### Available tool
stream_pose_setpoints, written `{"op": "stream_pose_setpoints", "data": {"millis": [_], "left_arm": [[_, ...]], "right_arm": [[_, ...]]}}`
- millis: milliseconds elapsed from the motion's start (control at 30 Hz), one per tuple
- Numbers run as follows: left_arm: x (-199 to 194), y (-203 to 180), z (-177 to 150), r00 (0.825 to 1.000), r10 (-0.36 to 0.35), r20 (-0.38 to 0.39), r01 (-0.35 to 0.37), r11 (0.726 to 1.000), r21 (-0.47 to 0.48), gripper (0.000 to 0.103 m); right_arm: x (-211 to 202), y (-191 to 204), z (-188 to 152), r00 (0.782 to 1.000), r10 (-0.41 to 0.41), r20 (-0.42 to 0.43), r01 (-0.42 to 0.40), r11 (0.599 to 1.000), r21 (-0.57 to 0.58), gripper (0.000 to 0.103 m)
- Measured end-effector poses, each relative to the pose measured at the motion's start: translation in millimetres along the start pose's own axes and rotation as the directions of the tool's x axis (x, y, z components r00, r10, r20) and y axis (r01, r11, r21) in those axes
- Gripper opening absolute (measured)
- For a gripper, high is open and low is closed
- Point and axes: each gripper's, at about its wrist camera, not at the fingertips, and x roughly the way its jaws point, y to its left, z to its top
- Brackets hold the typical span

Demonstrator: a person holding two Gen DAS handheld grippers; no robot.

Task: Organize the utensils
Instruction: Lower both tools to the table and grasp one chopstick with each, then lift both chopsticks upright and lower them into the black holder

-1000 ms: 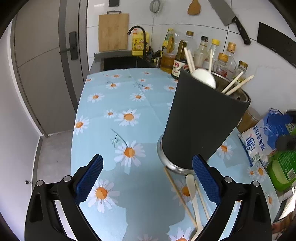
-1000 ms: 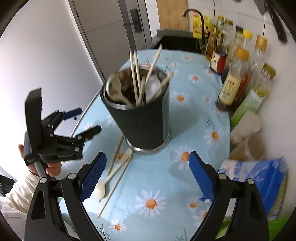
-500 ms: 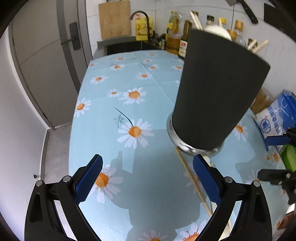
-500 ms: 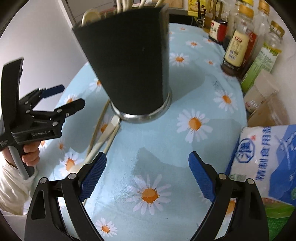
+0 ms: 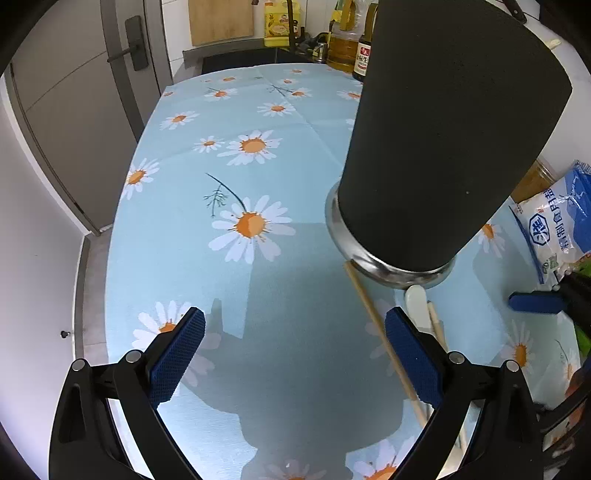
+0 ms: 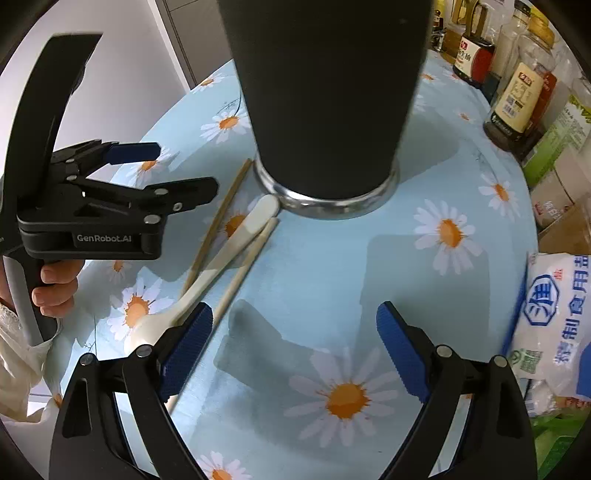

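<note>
A tall black utensil holder (image 5: 450,140) (image 6: 325,92) with a steel base stands on the daisy tablecloth; its top is out of frame. Beside its base lie a white spoon (image 6: 218,258) (image 5: 419,306) and two wooden chopsticks (image 6: 218,225) (image 5: 384,339). My left gripper (image 5: 293,354) is open, low over the cloth, left of the chopsticks. My right gripper (image 6: 293,350) is open and empty, low over the cloth in front of the holder, its left finger close to the spoon's bowl. The left gripper (image 6: 136,173) also shows in the right wrist view, held by a hand (image 6: 55,291).
Sauce and oil bottles (image 6: 517,99) line the wall side. A white and blue salt bag (image 6: 554,314) (image 5: 557,221) lies at the right. A sink, a cutting board (image 5: 221,18) and a door (image 5: 92,92) are beyond the table's far end.
Both grippers have dropped lower and closer to the holder's base, so the holder's rim and its utensils have left view. Both stay open.
</note>
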Motion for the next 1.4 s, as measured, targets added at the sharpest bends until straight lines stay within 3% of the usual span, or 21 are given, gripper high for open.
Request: {"op": "stream_pose_setpoints", "data": {"millis": [100, 200, 300, 667, 933, 1100, 1167, 1200, 1233, 1267, 1300, 1333, 1400], "left_arm": [[4, -6, 1, 1.000, 0.009, -0.017, -0.009, 1.000, 0.017, 0.095], [16, -11, -1, 0.998, 0.018, -0.068, -0.017, 0.999, 0.028, 0.097], [16, -16, -3, 0.998, 0.044, -0.051, -0.043, 0.998, 0.037, 0.098], [12, -16, -6, 0.996, 0.053, -0.065, -0.053, 0.999, 0.006, 0.098], [3, -13, -19, 0.993, 0.030, -0.116, -0.025, 0.999, 0.043, 0.098], [-5, -4, -33, 0.991, 0.038, -0.125, -0.036, 0.999, 0.020, 0.098], [-11, -1, -39, 0.992, 0.041, -0.120, -0.040, 0.999, 0.013, 0.092], [-16, 0, -42, 0.992, 0.042, -0.119, -0.041, 0.999, 0.008, 0.085], [-18, 1, -44, 0.992, 0.042, -0.116, -0.041, 0.999, 0.008, 0.081], [-23, 4, -47, 0.993, 0.041, -0.112, -0.041, 0.999, 0.007, 0.070], [-27, 6, -50, 0.993, 0.043, -0.109, -0.043, 0.999, 0.002, 0.054], [-31, 11, -53, 0.993, 0.048, -0.105, -0.049, 0.999, -0.010, 0.046], [-38, 21, -60, 0.993, 0.050, -0.106, -0.054, 0.998, -0.038, 0.022]], "right_arm": [[6, 8, -1, 1.000, -0.025, -0.006, 0.025, 1.000, -0.011, 0.089], [11, 11, -1, 0.999, -0.050, 0.006, 0.050, 0.999, -0.005, 0.097], [15, 14, -2, 0.992, -0.117, 0.039, 0.117, 0.993, -0.009, 0.098], [13, 13, -10, 0.987, -0.145, 0.074, 0.142, 0.989, 0.043, 0.098], [12, 15, -11, 0.991, -0.131, 0.039, 0.130, 0.991, 0.024, 0.098], [7, 14, -22, 0.992, -0.123, 0.019, 0.123, 0.992, 0.026, 0.096], [1, 13, -28, 0.992, -0.122, 0.022, 0.121, 0.992, 0.018, 0.081], [-4, 12, -31, 0.993, -0.118, 0.025, 0.118, 0.993, 0.013, 0.076], [-7, 11, -33, 0.992, -0.123, 0.028, 0.123, 0.992, 0.012, 0.057], [-11, 8, -34, 0.991, -0.128, 0.030, 0.128, 0.992, 0.016, 0.035], [-15, 1, -36, 0.988, -0.152, 0.033, 0.151, 0.988, 0.033, 0.022], [-16, -6, -38, 0.982, -0.188, 0.035, 0.186, 0.981, 0.059, 0.006], [-21, -26, -44, 0.982, -0.185, 0.044, 0.177, 0.974, 0.144, 0.006]]}}
